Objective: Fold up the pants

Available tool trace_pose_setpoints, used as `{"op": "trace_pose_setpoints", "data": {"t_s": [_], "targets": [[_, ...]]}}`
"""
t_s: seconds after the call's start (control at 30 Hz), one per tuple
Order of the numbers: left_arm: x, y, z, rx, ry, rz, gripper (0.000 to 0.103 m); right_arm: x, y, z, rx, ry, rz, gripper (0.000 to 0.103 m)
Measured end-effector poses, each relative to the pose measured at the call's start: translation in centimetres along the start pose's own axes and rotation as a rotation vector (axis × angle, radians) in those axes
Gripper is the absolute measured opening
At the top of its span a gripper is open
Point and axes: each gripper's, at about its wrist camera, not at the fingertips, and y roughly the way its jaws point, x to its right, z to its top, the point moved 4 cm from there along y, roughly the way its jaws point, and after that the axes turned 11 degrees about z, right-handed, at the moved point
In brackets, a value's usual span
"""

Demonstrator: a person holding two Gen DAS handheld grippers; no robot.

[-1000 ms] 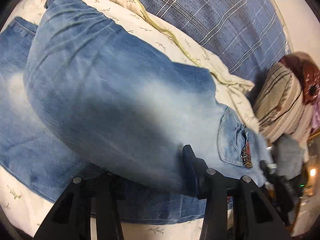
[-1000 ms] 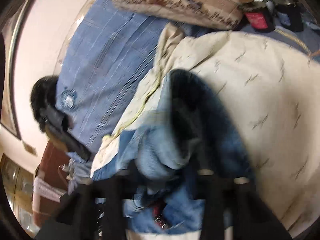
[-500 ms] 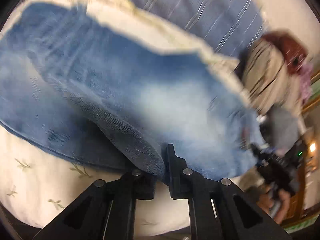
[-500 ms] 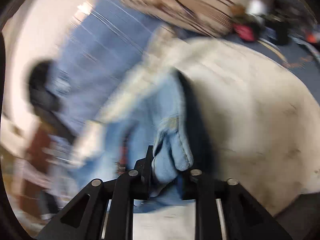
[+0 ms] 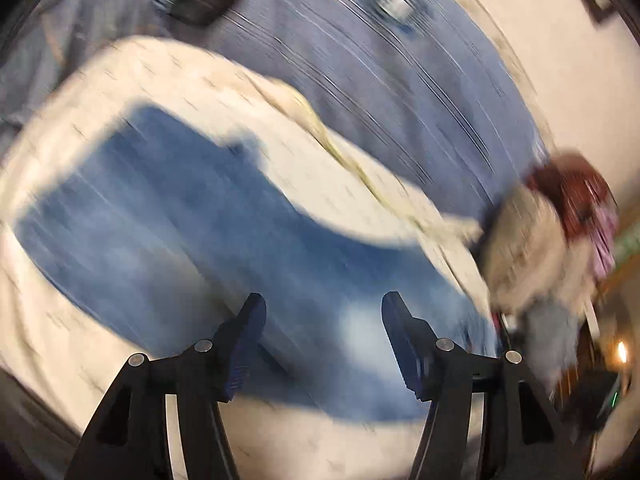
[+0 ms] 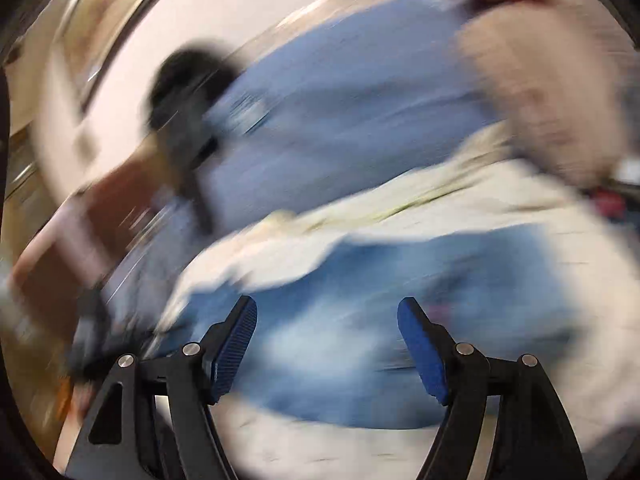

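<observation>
Blue faded jeans (image 5: 168,216) lie flat on a cream patterned sheet (image 5: 192,68). Both views are motion-blurred. In the left wrist view my left gripper (image 5: 322,308) is open and empty, its blue pads apart above the near edge of the jeans. In the right wrist view the jeans (image 6: 400,300) lie on the same cream sheet (image 6: 440,200), and my right gripper (image 6: 328,312) is open and empty above them.
A blue plaid bedcover (image 5: 400,92) lies beyond the sheet. A striped beige pillow (image 5: 528,248) and a dark red object (image 5: 572,188) sit at the right. A black object (image 6: 188,88) lies at the bed's far side by a pale wall.
Both grippers have opened and let go of the jeans, which now lie flat. Both grippers have pulled back and swung, blurring the views.
</observation>
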Motion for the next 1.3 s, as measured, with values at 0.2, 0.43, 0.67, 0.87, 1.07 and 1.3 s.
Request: {"op": "trace_pose_setpoints", "data": {"t_s": [0.2,0.43,0.67,0.87,1.07,1.3], "targets": [[-3.8,1.5,7.5,0.007,-0.069,0.13,0.066,-5.4,13.6,-1.9,-0.306,-0.141,0.147,0.075],[-8.3,1.0,7.6,0.06,-0.17,0.147,0.066,-8.8,23.4,-6.0,-0.502,-0.313,0.053,0.061],[-8.1,1.4,7.8,0.012,-0.172,0.071,0.066,-5.2,19.8,1.7,-0.347,-0.062,0.164,0.003],[-6.4,3.2,7.4,-0.032,-0.107,0.012,0.067,4.6,20.7,6.1,-0.294,0.085,-0.163,0.022],[-6.6,4.0,7.4,-0.036,-0.095,0.063,0.067,1.8,17.8,5.0,-0.201,-0.044,-0.179,0.057],[-6.4,4.4,7.5,-0.049,-0.105,0.06,0.067,-6.3,21.7,0.7,-0.351,-0.43,-0.059,0.067]]}}
